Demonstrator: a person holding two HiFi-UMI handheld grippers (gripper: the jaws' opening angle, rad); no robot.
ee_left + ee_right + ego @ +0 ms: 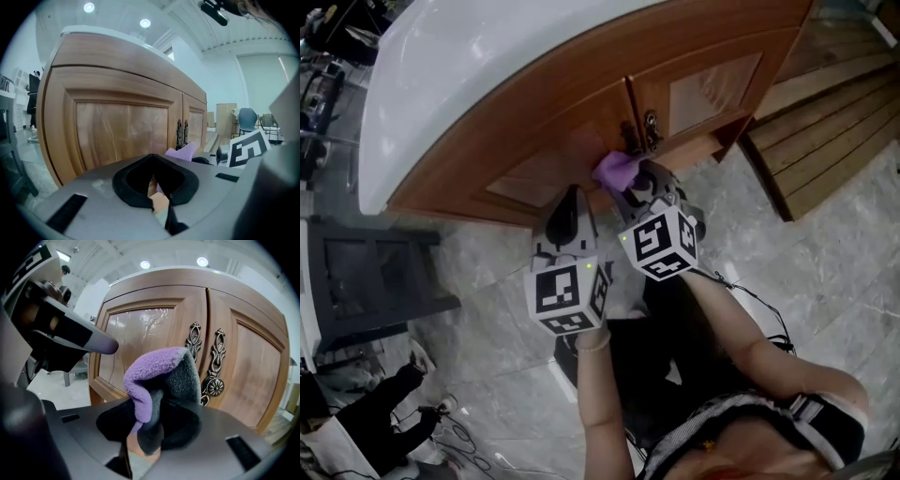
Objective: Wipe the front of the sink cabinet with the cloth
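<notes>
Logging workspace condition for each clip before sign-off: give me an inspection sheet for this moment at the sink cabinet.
Surface: wooden cabinet front, both doors shut.
Job's things: purple-and-grey cloth held up beside the ornate handles; contact with the wood cannot be told.
Clutter: nothing seen.
Grippers: right gripper shut on the cloth; left gripper shut, empty, close alongside.
Cables: loose cables on the floor; a thin wire trails behind the right gripper.
Surroundings: grey tiled floor, wooden planks, dark stand.
</notes>
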